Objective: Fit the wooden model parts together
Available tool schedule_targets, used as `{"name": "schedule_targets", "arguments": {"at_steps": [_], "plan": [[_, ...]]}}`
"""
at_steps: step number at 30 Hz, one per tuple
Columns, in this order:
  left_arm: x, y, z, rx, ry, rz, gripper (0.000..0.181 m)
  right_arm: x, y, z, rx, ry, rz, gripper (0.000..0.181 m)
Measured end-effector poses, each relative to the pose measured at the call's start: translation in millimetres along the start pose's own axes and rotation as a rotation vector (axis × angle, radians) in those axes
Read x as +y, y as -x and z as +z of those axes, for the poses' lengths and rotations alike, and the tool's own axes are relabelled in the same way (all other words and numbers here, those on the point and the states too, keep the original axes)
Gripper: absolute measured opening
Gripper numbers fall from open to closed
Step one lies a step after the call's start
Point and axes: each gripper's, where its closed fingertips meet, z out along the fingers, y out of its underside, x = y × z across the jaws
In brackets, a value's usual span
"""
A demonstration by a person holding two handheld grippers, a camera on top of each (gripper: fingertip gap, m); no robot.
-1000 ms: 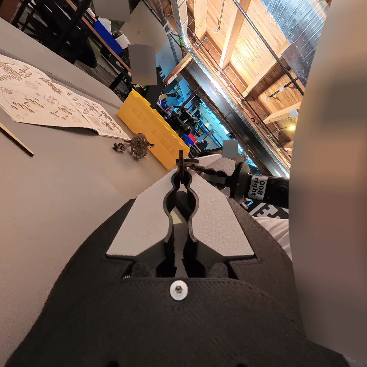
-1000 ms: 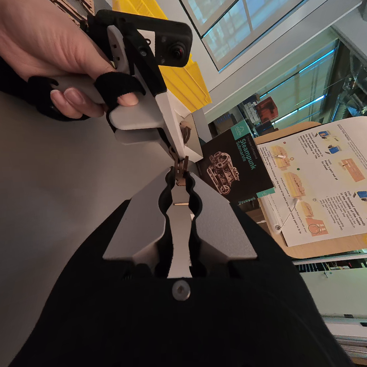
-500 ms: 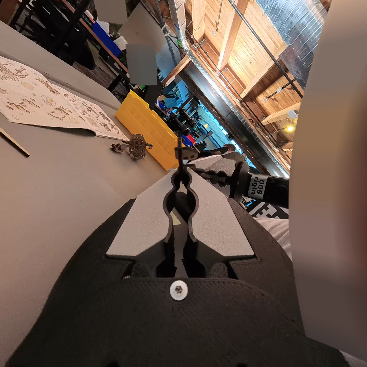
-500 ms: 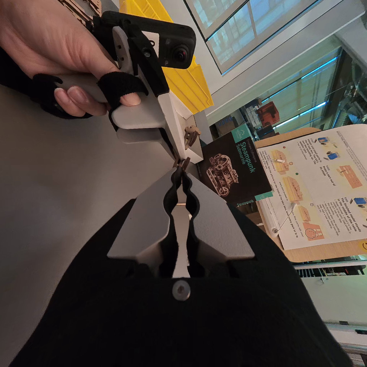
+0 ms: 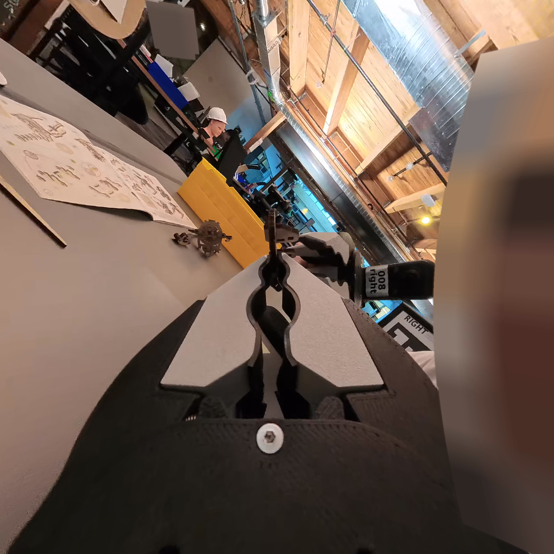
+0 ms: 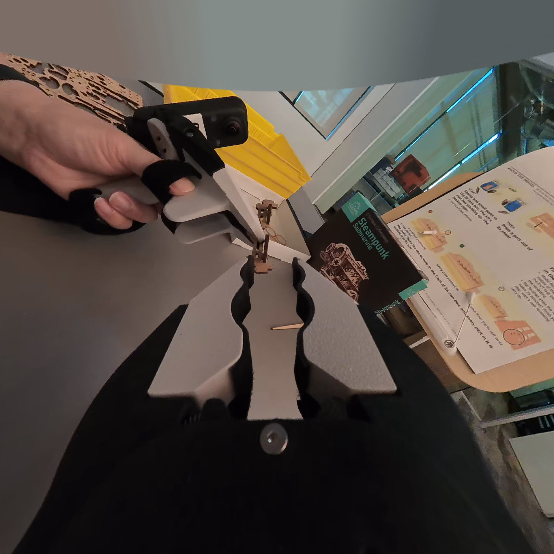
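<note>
My left gripper (image 5: 273,259) is shut on a small dark wooden model part (image 5: 277,232) that sticks up past its tips. In the right wrist view a hand holds that left gripper (image 6: 260,237), and the ladder-like wooden part (image 6: 263,214) runs through its tips. The part's lower end hangs just in front of my right gripper (image 6: 271,264). My right gripper is open and empty; its left fingertip (image 6: 247,265) is close beside the part's lower end. The right gripper also shows in the left wrist view (image 5: 295,247), just behind the part.
A small gear sub-assembly (image 5: 208,236) lies on the grey table (image 5: 90,299) by a yellow bin (image 5: 221,207) and an open instruction booklet (image 5: 84,174). A toothpick (image 6: 286,327), rubber bands (image 6: 275,235), a black kit box (image 6: 362,257), an instruction board (image 6: 479,269) and a cut-out wooden sheet (image 6: 75,87) are nearby. Less than 4 cm separates the two grippers' tips. From either gripper's tips it is about 25 centimetres to the small gear sub-assembly (image 5: 208,236).
My right gripper has opened and let go of the wooden part, then drawn back a little. My left gripper stays shut on the part and has tilted up.
</note>
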Motion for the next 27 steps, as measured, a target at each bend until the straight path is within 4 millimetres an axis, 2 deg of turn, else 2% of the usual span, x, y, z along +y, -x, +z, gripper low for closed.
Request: {"name": "schedule_targets", "arguments": {"at_steps": [4,7,10,14,17,20,27], "plan": [[1.9,-0.7,1.9,-0.002,-0.006,-0.007,0.0,3.2,8.4,9.7,-0.006,0.026,-0.009,0.026],[2.7,-0.2,2.4,-0.015,-0.006,0.007,0.0,4.5,12.0,14.8,0.023,0.048,-0.062,0.012],[3.8,-2.9,3.0,-0.011,-0.002,0.025,0.0,5.7,11.2,17.2,0.058,0.082,-0.15,0.009],[2.4,-7.8,2.6,0.014,-0.014,0.031,0.0,1.3,11.2,16.2,0.042,0.066,-0.113,0.011],[2.5,-11.4,3.2,0.027,-0.017,0.043,0.0,-2.9,11.3,14.4,0.067,0.053,-0.151,0.011],[3.3,-8.0,3.2,0.007,-0.017,0.031,0.0,2.1,16.2,18.1,0.03,0.08,-0.108,0.021],[8.0,-3.1,5.8,-0.024,-0.004,0.021,0.0,13.0,11.8,21.9,0.053,0.12,-0.066,0.012]]}}
